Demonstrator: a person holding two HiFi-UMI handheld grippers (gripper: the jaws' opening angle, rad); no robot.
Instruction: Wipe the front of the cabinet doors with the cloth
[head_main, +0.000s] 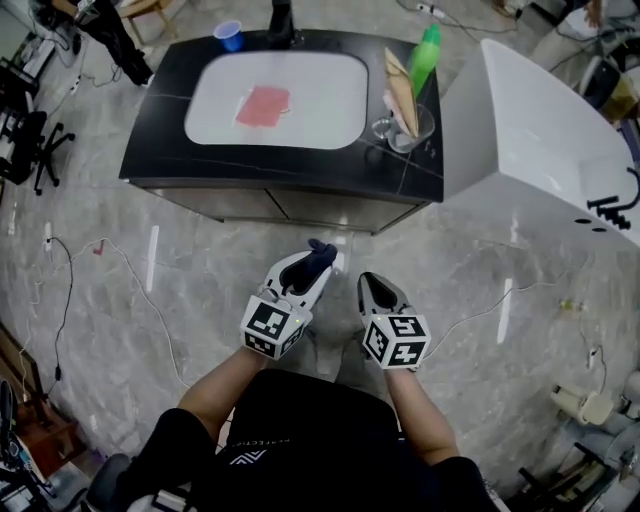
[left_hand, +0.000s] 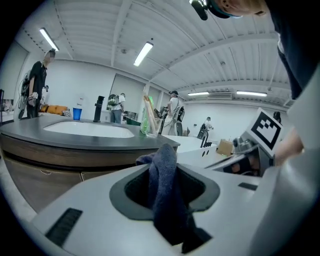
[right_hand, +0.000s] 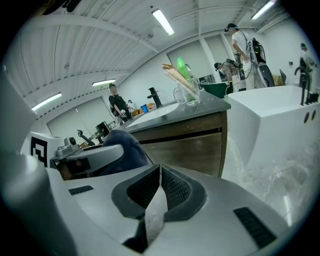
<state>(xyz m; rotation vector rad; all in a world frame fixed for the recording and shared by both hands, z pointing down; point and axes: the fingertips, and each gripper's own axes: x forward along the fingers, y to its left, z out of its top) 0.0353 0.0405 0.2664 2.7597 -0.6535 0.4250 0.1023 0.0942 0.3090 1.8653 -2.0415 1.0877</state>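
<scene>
Cloth (left_hand: 164, 192): dark blue, bunched, and clamped between the jaws of your left gripper (head_main: 315, 270), with a fold sticking up past the tips and the rest hanging down toward the gripper body. It is touching no surface and sits well short of the cabinet doors (head_main: 285, 205). The doors are brown wood-grain panels under the dark countertop (head_main: 160, 125), straight ahead of both grippers across a stretch of grey marble floor (head_main: 120, 290). Your right gripper (right_hand: 159, 182) has its jaws pressed together with nothing between them. You hold it just beside the left gripper, level with it, and both point at the cabinet. In the right gripper view, the cloth shows as a dark blue lump at the left gripper's tip. On the counter: a white sink basin (head_main: 335, 115) with a pink rag (head_main: 263, 105) lying flat in it, a blue cup (head_main: 229, 36) at the back edge, a black faucet (head_main: 281, 22) behind the basin, a green bottle (head_main: 424, 58) and a clear glass (head_main: 410, 130) holding wooden pieces at the right end. A white bathtub (head_main: 540, 150) stands just right of the cabinet. Other people stand in the background of both gripper views.
</scene>
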